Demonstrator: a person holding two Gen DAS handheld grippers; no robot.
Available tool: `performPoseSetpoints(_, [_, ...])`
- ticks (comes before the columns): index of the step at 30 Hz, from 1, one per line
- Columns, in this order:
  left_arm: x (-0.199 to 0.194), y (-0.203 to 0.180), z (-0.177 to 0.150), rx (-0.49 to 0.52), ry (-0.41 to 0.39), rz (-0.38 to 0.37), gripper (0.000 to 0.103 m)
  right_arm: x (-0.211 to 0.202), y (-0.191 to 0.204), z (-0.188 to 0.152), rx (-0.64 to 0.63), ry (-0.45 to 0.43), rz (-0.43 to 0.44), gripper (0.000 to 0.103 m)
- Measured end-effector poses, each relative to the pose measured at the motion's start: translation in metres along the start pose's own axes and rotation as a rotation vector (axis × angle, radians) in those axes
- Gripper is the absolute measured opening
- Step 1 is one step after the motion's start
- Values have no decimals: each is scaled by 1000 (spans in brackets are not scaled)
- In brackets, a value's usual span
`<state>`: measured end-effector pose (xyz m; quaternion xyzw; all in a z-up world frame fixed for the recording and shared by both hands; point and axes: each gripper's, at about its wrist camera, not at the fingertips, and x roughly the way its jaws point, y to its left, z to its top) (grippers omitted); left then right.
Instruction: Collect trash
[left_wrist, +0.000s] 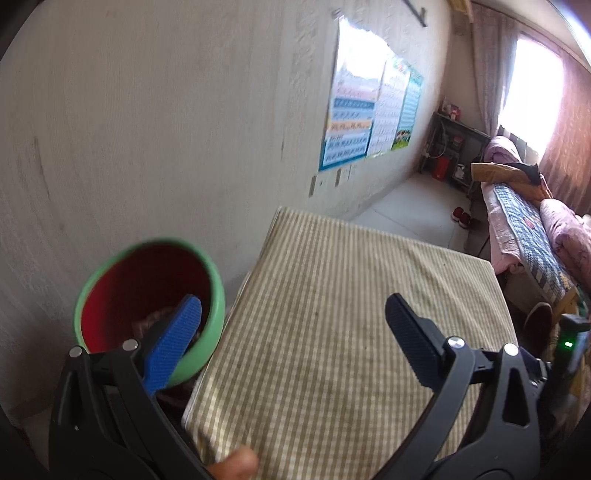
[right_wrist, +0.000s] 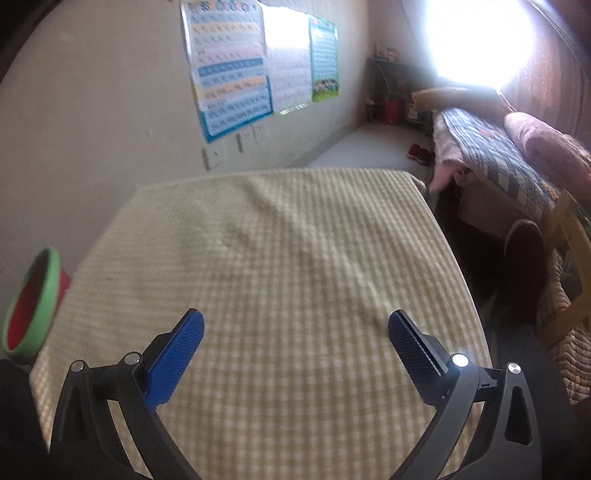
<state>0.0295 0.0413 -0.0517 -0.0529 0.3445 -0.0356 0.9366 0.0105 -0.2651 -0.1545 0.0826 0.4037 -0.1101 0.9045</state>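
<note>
A round bin with a green rim and red inside (left_wrist: 147, 295) stands on the floor beside the left edge of the table, against the wall; something crumpled and dark lies in its bottom. It also shows at the left edge of the right wrist view (right_wrist: 31, 306). My left gripper (left_wrist: 295, 317) is open and empty, its left finger over the bin's mouth, its right finger over the tablecloth. My right gripper (right_wrist: 295, 328) is open and empty above the near part of the table. No trash shows on the table.
The table (right_wrist: 277, 258) is covered with a beige checked cloth. A wall with posters (left_wrist: 354, 122) runs along the left. A bed (right_wrist: 498, 155) with quilts stands at the right, a wooden chair (right_wrist: 569, 266) nearer. Shoes (left_wrist: 461, 216) lie on the floor.
</note>
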Motion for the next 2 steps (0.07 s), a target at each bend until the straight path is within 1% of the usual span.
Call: performPoseSetpoints(2, [5,26,-8,-62,40,-14,98,24,-20,-4,20,52,-51,96])
